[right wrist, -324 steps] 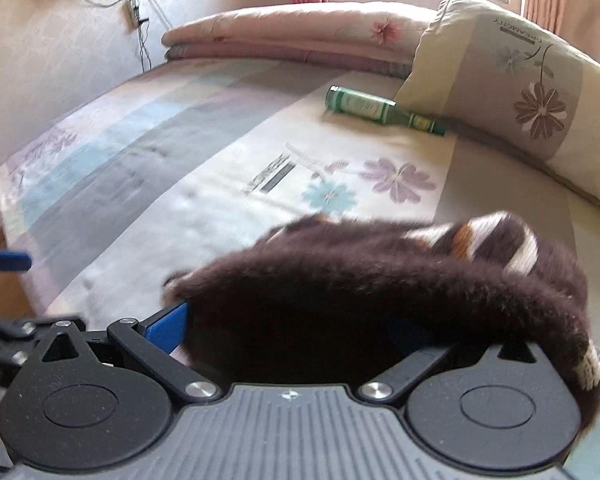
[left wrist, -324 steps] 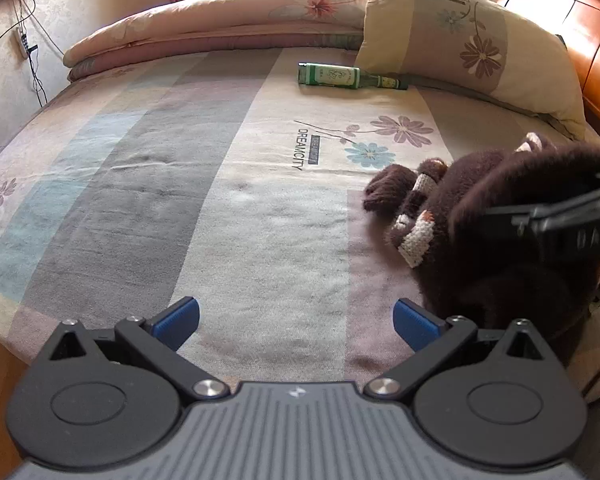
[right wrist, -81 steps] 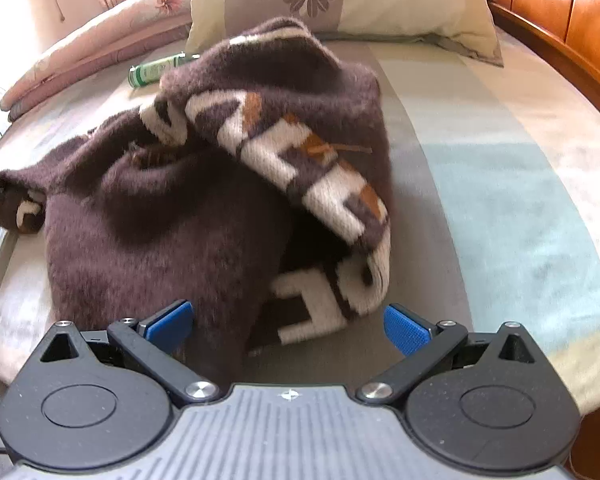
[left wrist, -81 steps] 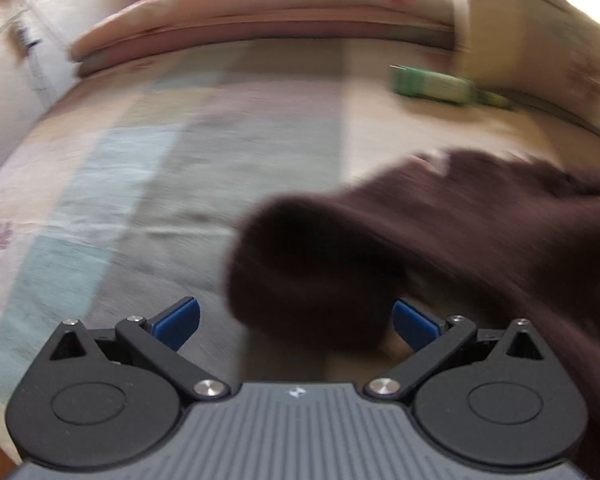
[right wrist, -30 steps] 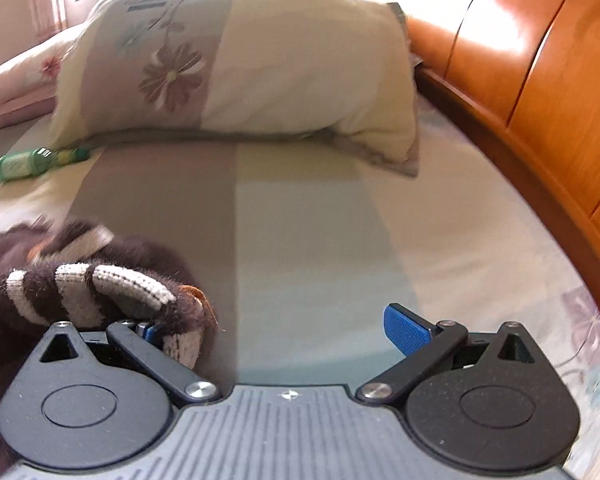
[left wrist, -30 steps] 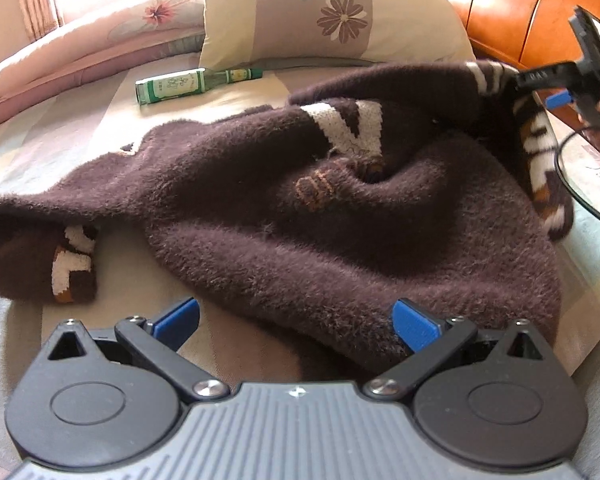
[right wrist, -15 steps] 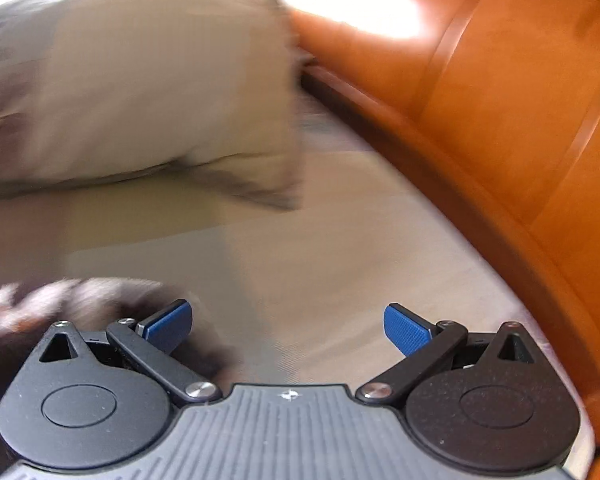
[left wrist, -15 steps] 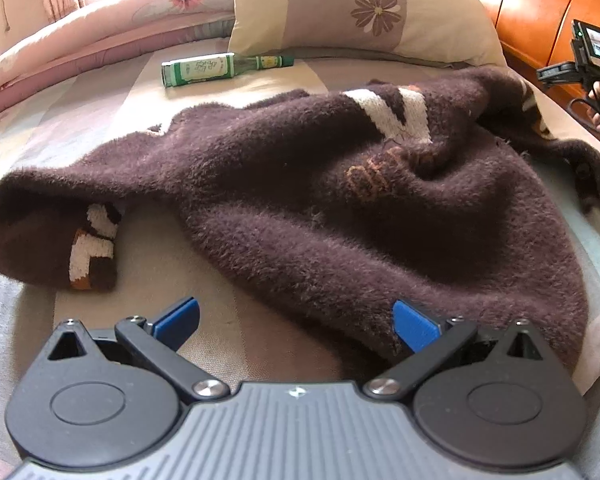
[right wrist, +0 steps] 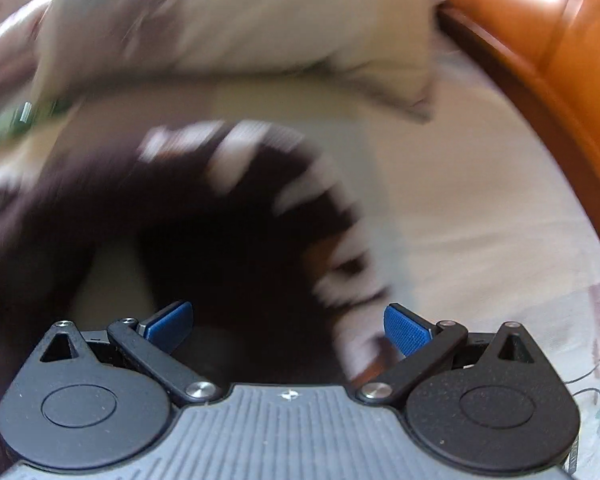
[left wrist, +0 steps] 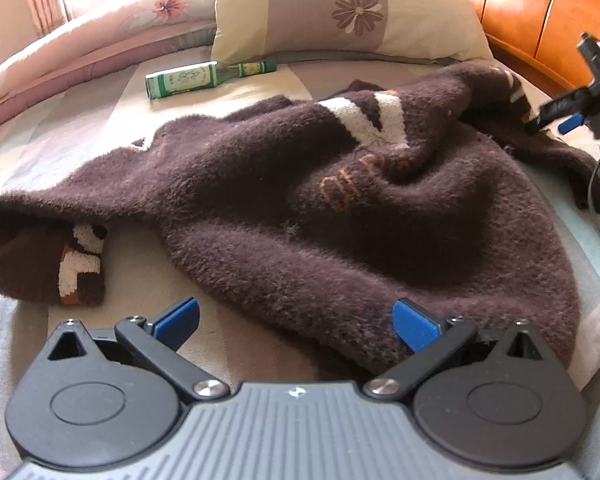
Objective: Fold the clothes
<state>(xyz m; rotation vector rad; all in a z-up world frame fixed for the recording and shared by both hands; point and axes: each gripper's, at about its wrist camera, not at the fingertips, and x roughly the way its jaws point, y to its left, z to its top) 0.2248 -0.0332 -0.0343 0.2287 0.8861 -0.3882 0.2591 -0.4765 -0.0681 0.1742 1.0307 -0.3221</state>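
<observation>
Sweater now spread loosely across the bed, no longer bunched; still rumpled, so flattening precedes any fold. Left gripper spread wide, empty, at the near hem. Right gripper spread too, swung back over the striped sleeve; view blurred. No containers; bottle lies near pillow.

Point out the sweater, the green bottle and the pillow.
sweater [left wrist: 380, 248], left wrist view, on its brown body.
green bottle [left wrist: 184, 80], left wrist view, on its label.
pillow [left wrist: 340, 12], left wrist view, on its flowered front.
</observation>
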